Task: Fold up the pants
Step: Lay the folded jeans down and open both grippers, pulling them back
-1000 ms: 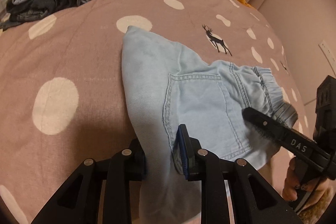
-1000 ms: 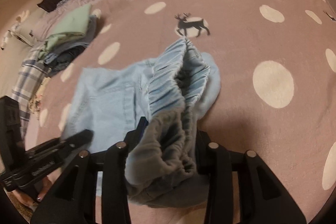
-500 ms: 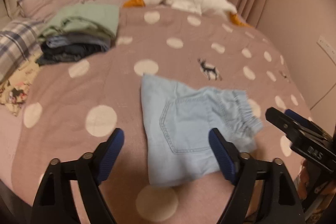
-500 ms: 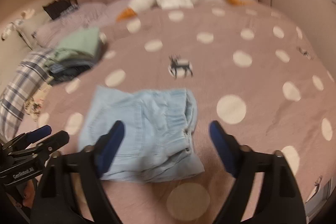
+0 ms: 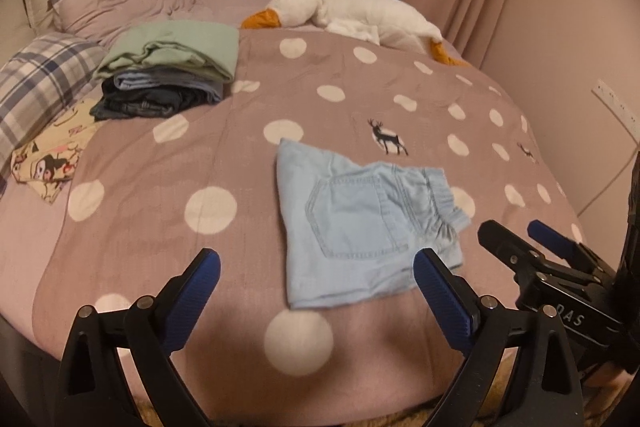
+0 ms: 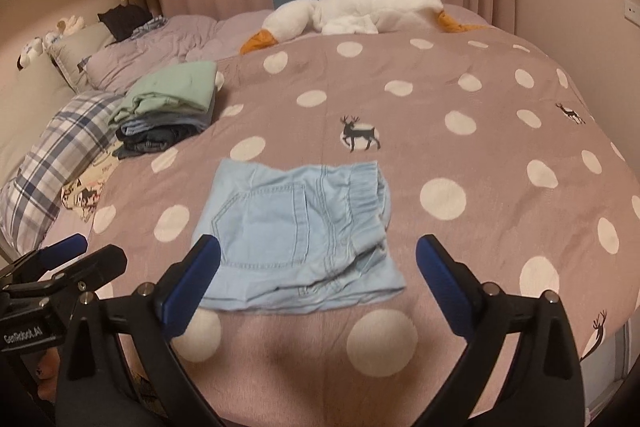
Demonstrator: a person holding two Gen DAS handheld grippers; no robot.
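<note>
The light blue pants (image 5: pixel 360 227) lie folded into a small rectangle on the pink dotted blanket (image 5: pixel 200 155), back pocket up, elastic waistband to the right. They also show in the right wrist view (image 6: pixel 296 231). My left gripper (image 5: pixel 316 267) is open and empty, held back above the near edge of the bed, left of the pants. My right gripper (image 6: pixel 318 255) is open and empty, pulled back just in front of the pants. The right gripper also shows at the right of the left wrist view (image 5: pixel 532 239), the left gripper at the left of the right wrist view (image 6: pixel 76 251).
A stack of folded clothes (image 5: pixel 168 71) with a green piece on top sits at the far left of the bed. A plaid pillow (image 5: pixel 40 83) and a printed cloth (image 5: pixel 48 155) lie left. A white goose plush (image 5: pixel 360 15) lies at the back. A wall stands right.
Both grippers let go of the pants, opened wide and drew back and up from the bed. The pants now lie flat and folded.
</note>
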